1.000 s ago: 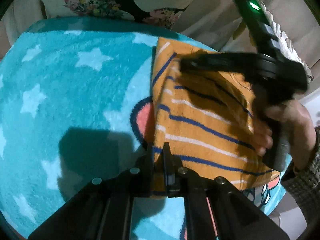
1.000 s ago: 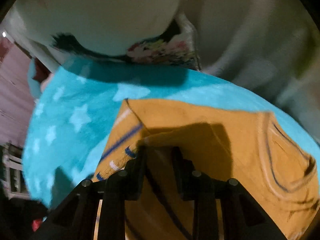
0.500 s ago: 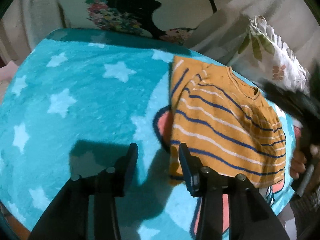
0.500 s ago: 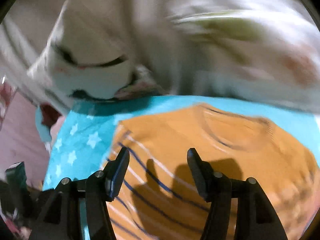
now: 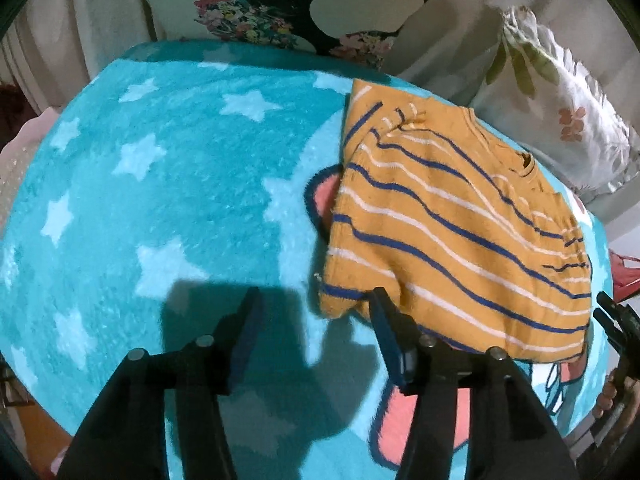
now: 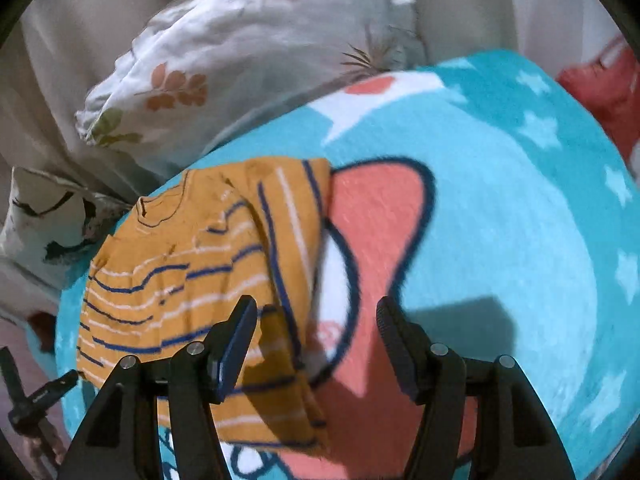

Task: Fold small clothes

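A small orange shirt with blue and white stripes point(image 5: 448, 216) lies folded on a teal star-print blanket point(image 5: 168, 184). My left gripper point(image 5: 316, 312) is open and empty, just in front of the shirt's near left corner; its right finger point(image 5: 390, 320) overlaps the hem. In the right wrist view the shirt point(image 6: 192, 272) lies left of center. My right gripper point(image 6: 314, 322) is open and empty over the shirt's right edge and the blanket's pink cartoon patch point(image 6: 376, 216).
A floral pillow point(image 5: 560, 100) lies beyond the shirt, also in the right wrist view point(image 6: 248, 44). A cream sheet with a dark flower print point(image 5: 256, 8) lies behind the blanket. The right gripper's body shows at the left wrist view's right edge point(image 5: 620, 328). A red cloth point(image 6: 600, 88) lies at the blanket's far right.
Both grippers were shut on the shirt's edge one second ago. They opened, let go and pulled back. The shirt now lies folded on the blanket.
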Demonstrator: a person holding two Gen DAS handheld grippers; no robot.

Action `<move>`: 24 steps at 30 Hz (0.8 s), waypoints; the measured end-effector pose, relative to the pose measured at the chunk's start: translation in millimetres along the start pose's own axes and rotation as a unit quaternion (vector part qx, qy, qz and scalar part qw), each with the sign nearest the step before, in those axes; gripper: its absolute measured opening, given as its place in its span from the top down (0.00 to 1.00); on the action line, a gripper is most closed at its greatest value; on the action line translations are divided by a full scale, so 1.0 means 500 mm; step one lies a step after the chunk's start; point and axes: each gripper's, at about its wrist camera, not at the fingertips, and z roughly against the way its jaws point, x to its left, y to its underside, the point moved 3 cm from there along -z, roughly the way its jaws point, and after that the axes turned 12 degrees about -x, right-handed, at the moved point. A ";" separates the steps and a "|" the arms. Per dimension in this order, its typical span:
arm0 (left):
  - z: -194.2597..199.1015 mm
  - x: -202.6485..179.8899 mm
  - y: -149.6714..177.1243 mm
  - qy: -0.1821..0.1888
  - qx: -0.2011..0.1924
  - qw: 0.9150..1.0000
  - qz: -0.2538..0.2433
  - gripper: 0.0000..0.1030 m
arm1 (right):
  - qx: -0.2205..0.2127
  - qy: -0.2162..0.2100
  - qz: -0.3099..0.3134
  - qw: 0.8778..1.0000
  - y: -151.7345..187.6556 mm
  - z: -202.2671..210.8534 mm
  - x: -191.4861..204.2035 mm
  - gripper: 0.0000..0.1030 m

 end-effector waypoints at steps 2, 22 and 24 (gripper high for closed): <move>-0.021 0.001 0.004 0.012 0.011 1.000 0.005 0.46 | 0.004 -0.007 -0.013 1.000 0.013 0.003 -0.004 0.35; 0.054 0.012 0.002 0.034 0.006 0.998 0.061 0.86 | 0.009 -0.109 -0.078 0.991 0.041 -0.018 -0.009 0.29; 0.069 0.000 0.006 0.034 0.001 0.998 0.058 0.79 | 0.023 -0.129 -0.085 0.988 0.041 -0.049 0.003 0.28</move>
